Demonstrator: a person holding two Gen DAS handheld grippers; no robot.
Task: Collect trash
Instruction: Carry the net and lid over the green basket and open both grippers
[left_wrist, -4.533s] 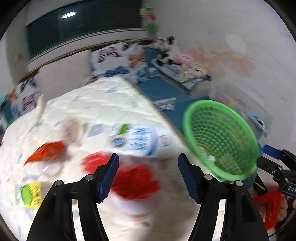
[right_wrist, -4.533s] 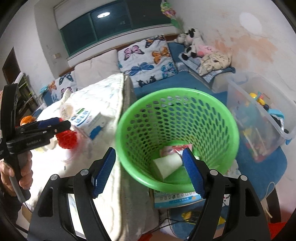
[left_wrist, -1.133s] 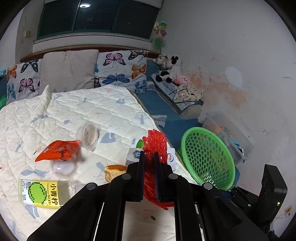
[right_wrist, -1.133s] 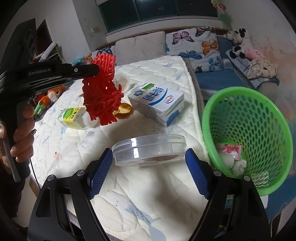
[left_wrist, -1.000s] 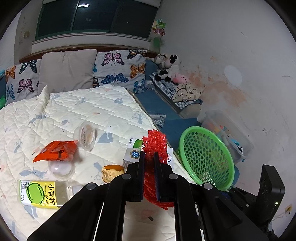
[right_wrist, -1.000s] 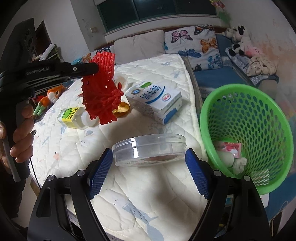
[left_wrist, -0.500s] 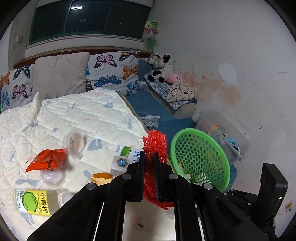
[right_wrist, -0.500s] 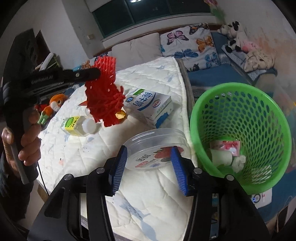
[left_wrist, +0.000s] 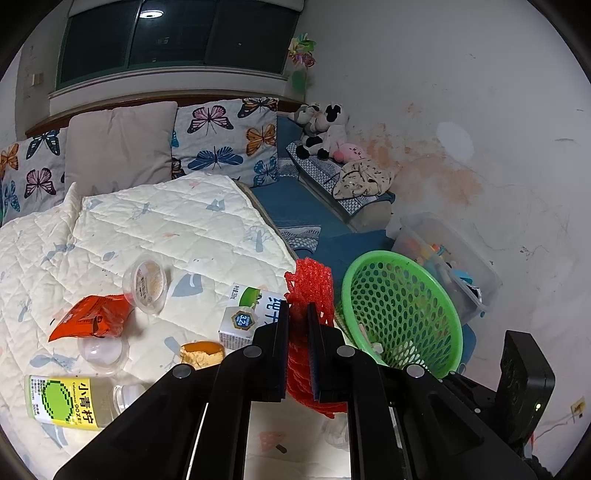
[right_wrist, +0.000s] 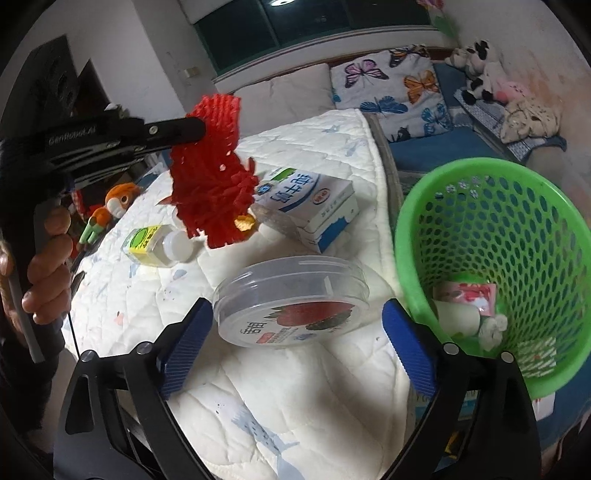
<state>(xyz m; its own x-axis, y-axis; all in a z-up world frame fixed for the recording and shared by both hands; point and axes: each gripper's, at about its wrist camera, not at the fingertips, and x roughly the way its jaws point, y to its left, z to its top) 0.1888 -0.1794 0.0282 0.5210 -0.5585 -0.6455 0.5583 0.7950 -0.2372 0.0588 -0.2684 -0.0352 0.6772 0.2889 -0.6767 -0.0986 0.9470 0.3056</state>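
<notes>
1. Trash lies scattered over the white quilt (left_wrist: 155, 221) of the bed, and some is already in the basket beside it.
2. Off the bed's right edge stands the green basket (right_wrist: 476, 173), a mesh-walled bin tilted toward the cameras; a pink-and-white wrapper (right_wrist: 467, 295), a white roll and crumpled paper lie at its bottom.
3. On the quilt near that edge lies a blue-and-white milk carton (right_wrist: 310, 199) on its side.
4. The red foam net (right_wrist: 212, 188) hangs in the air above the quilt, up and to the left of the carton; the left gripper (left_wrist: 297, 325) is clamped on its upper end, the fingers pressed flat against it.
5. A round clear plastic container (right_wrist: 291, 299) with a strawberry label sits tilted on the quilt, close to the basket. The right gripper (right_wrist: 297, 334) has its blue pads spread wide on either side of it, apart from its rim, grasping nothing.
6. A small bottle with a yellow-green label (left_wrist: 62, 402) lies on its side at the left of the quilt.
7. An orange snack bag (left_wrist: 88, 321) lies crumpled above the bottle, touching a clear pudding cup (left_wrist: 146, 286).
8. A clear dome lid (left_wrist: 99, 350) sits just below the bag.
9. An orange scrap (left_wrist: 201, 354) rests next to the carton.
</notes>
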